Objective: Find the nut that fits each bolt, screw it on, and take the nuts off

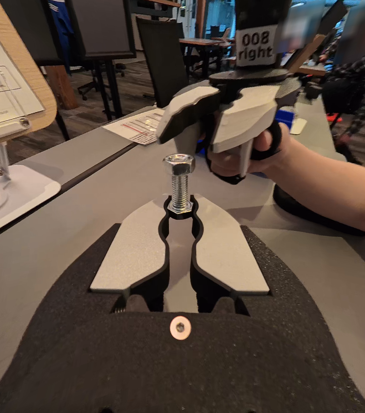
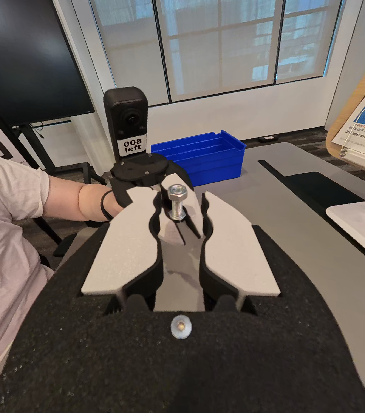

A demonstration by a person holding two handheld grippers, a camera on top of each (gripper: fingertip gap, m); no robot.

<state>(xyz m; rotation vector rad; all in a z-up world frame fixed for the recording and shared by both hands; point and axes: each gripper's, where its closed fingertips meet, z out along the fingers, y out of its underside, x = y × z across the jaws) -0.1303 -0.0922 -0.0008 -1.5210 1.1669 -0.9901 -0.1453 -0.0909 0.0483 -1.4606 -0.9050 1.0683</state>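
The left hand-held gripper (image 1: 179, 209) is closed on the nut (image 1: 179, 210) at its fingertips, and the bolt (image 1: 179, 178) rises from that nut with its long axis upright and its hex head on top, above the desk (image 1: 87, 234). The right hand-held gripper (image 1: 186, 136) hangs just above and slightly behind the head, jaws parted wide with nothing in them. In the right wrist view the bolt (image 2: 177, 204) stands straight ahead between the tips, so the right one is best placed to close on the head and turn it.
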